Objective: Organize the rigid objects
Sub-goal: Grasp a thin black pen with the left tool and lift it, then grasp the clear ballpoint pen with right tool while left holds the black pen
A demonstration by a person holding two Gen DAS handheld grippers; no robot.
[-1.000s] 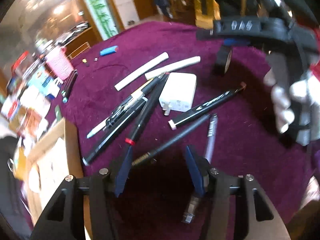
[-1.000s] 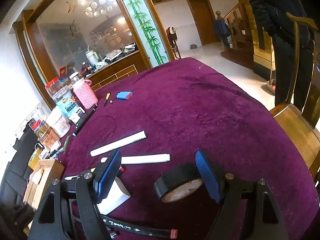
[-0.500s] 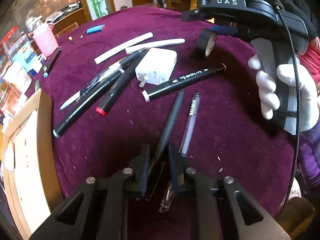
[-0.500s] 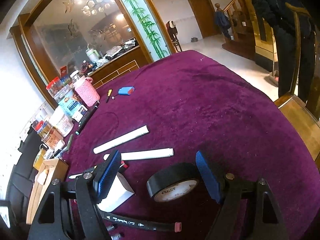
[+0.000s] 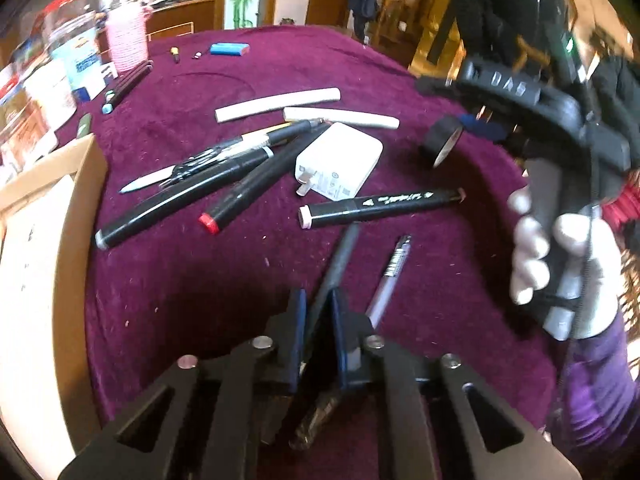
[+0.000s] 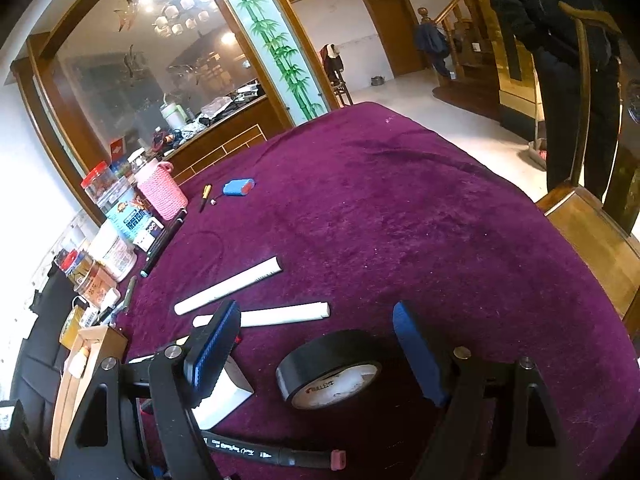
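Observation:
My left gripper (image 5: 318,312) is shut on a dark grey pen (image 5: 340,258) that points away over the purple tablecloth (image 5: 200,280). A clear pen (image 5: 390,276) lies just to its right. Beyond lie black markers (image 5: 380,204), a white charger (image 5: 340,166) and two white sticks (image 5: 276,104). My right gripper (image 6: 316,344) is open, its blue pads (image 6: 414,344) on either side of a black tape roll (image 6: 332,366) lying on the cloth. The right gripper also shows in the left wrist view (image 5: 520,100), above the tape roll (image 5: 442,142).
An open cardboard box (image 5: 44,240) stands at the table's left edge. Jars, packets and a pink cup (image 6: 160,190) line the far left. A blue lighter (image 6: 238,187) lies far back. A wooden chair (image 6: 592,216) stands at the right, a person behind it.
My left gripper went from open to shut on the dark grey pen and drew back with it. The right gripper came slightly closer around the tape roll.

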